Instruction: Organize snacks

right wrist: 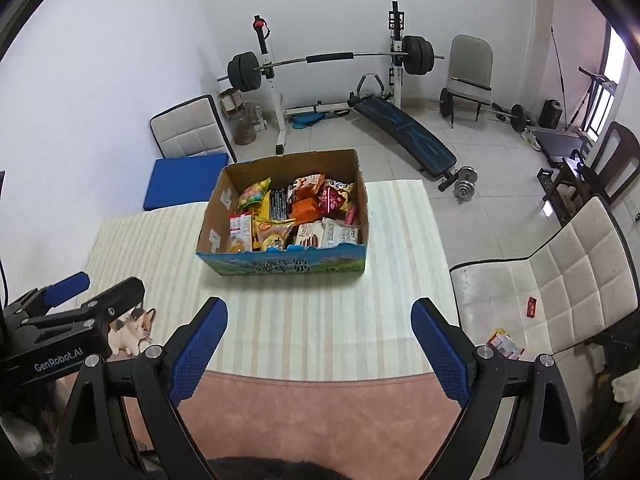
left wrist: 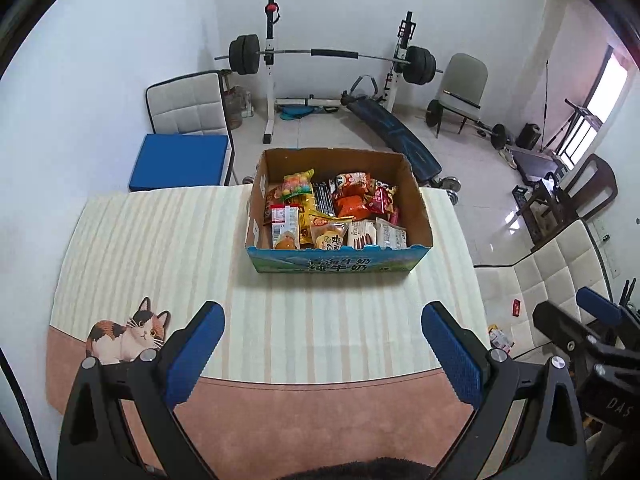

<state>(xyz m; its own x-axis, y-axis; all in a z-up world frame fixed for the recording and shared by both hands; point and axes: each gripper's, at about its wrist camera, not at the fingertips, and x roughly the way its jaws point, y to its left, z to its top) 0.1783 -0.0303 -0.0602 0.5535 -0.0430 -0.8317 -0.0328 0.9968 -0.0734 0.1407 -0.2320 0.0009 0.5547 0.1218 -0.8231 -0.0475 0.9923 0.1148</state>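
Note:
A cardboard box (left wrist: 422, 216) (right wrist: 206, 220) with a blue-green printed front stands on the far part of the table, filled with several snack packets (left wrist: 352, 204) (right wrist: 308, 204) in orange, yellow, red and white wrappers. My left gripper (left wrist: 323, 320) hovers open over the near table, well short of the box, nothing between its blue pads. My right gripper (right wrist: 319, 316) is likewise open and empty, at about the same distance from the box. In the right wrist view the left gripper (right wrist: 68, 292) shows at the left edge; in the left wrist view the right gripper (left wrist: 580, 312) shows at the right.
The table carries a cream striped cloth (left wrist: 160, 248) (right wrist: 400, 240) with a pink border and a printed cat (left wrist: 128, 334). A white padded chair (right wrist: 560, 280) to the right holds small packets (right wrist: 505, 343). A chair with a blue cushion (left wrist: 180, 160) stands beyond the table; weight bench and barbell rack behind.

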